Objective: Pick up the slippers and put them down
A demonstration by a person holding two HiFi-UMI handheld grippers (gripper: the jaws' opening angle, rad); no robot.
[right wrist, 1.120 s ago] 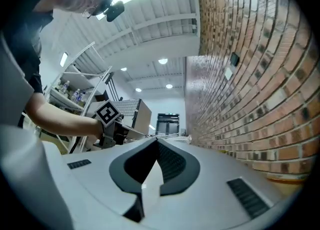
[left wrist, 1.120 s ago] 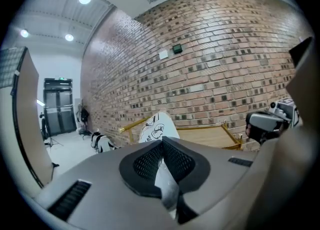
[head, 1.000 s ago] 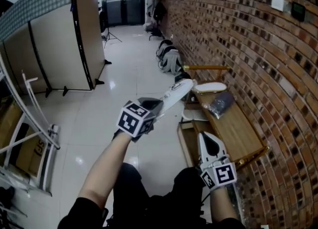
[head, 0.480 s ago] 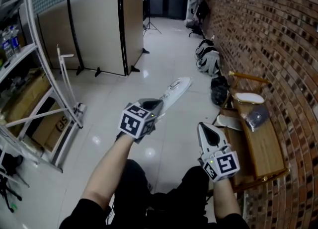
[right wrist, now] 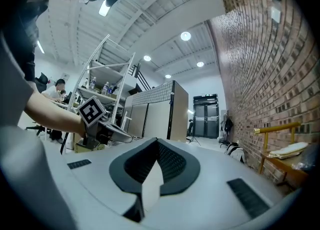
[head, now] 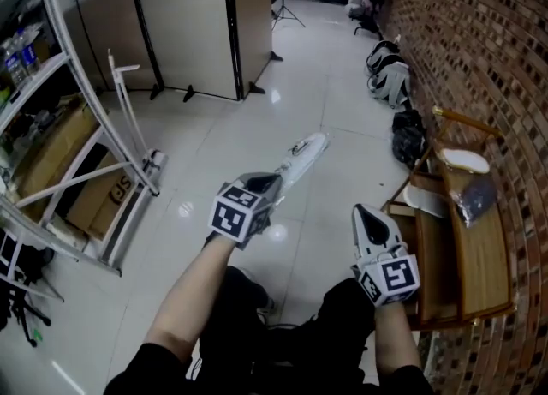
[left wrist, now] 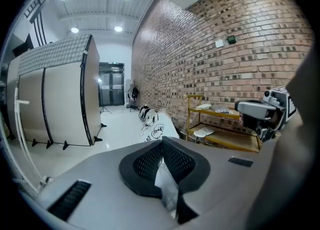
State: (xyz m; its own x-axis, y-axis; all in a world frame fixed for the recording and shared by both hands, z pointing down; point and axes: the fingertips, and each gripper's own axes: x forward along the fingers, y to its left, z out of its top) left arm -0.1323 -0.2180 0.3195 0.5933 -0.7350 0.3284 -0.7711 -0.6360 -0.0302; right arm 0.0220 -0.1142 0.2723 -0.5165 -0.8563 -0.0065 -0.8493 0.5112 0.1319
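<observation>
Head view, centre: left tongs [head: 274,188] with marker cube, clenched on one end of a flat white slipper with dark print [head: 301,152]; slipper in mid-air above the glossy white tiled floor [head: 214,153], slanting toward the upper right of the frame. Lower right of centre: right tongs [head: 364,216], jaws together, nothing between them, tip toward the top of the frame, apart from the left tongs.

Right edge: two-tier wooden rack [head: 481,252] against the red brick wall [head: 497,42]. On its upper tier a second pale slipper [head: 467,160] and, just beside it, a dark crinkled bag [head: 473,198]; on the lower tier a third pale slipper [head: 425,200].

Upper right, along the wall: grey-and-white backpacks [head: 390,76] and a black bag [head: 409,138] on the floor. Upper centre: beige partition panels [head: 188,25]. Left edge: white metal shelving frame [head: 86,153].

Left gripper view: black mesh pads of the left tongs [left wrist: 161,141] pressed shut at lower centre, the flat white slipper with dark print [left wrist: 156,130] projecting beyond them toward mid-frame. Right of centre: two-tier wooden rack [left wrist: 225,141] with the second pale slipper [left wrist: 203,106] above and the third pale slipper [left wrist: 204,132] below. Right edge: right tongs [left wrist: 262,112].

Right gripper view: right tongs [right wrist: 157,141] closed and empty at lower centre; left tongs [right wrist: 127,135] on a bare forearm [right wrist: 50,112] at the left of the frame
</observation>
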